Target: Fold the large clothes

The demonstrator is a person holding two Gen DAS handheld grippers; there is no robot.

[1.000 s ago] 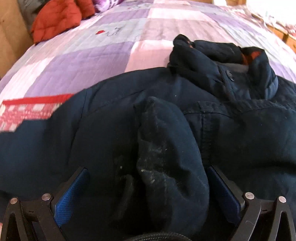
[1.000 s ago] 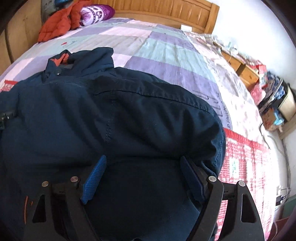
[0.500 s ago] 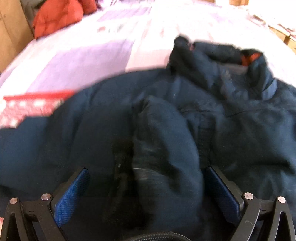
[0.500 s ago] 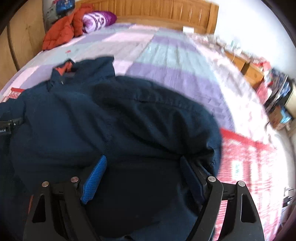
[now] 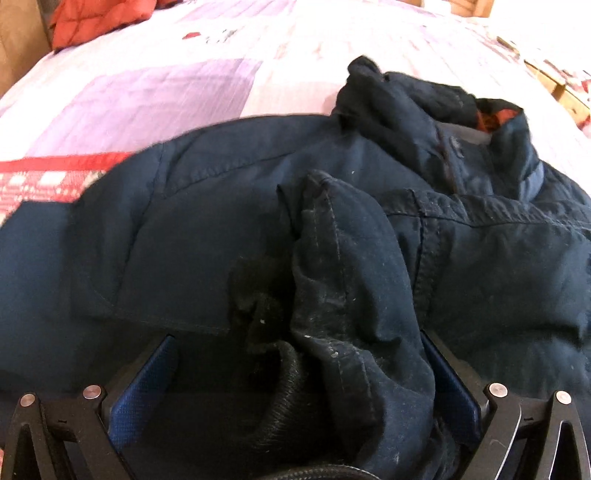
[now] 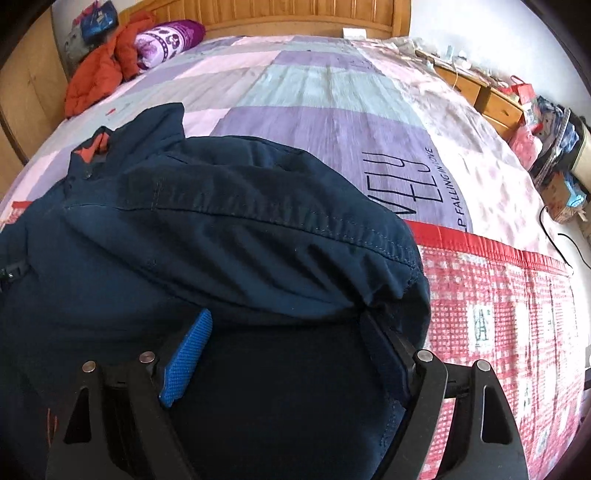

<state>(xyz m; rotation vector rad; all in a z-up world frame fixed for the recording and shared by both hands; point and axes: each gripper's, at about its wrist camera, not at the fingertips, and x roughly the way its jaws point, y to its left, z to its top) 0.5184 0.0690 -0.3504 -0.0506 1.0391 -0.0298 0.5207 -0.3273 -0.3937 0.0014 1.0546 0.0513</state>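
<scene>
On the left, the left gripper (image 5: 295,373) stood spread wide over the dark blue jacket (image 5: 184,240) lying on the quilt (image 5: 155,92), a sleeve cuff (image 5: 343,280) bunched loosely between its jaws, much as a second before. On the right, the right gripper (image 6: 288,354), spread around a thick fold, had slid sideways, uncovering printed lettering (image 6: 410,177); the fold looked underway.

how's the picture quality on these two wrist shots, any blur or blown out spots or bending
Left wrist view: the quilt at the top is washed out by bright light and softly smeared, while the navy jacket is so dark its folds barely read. Right wrist view: strong fisheye bending with black corners, the headboard curves, and the far quilt is slightly blurred; the printed lettering is sharp enough to make out.
</scene>
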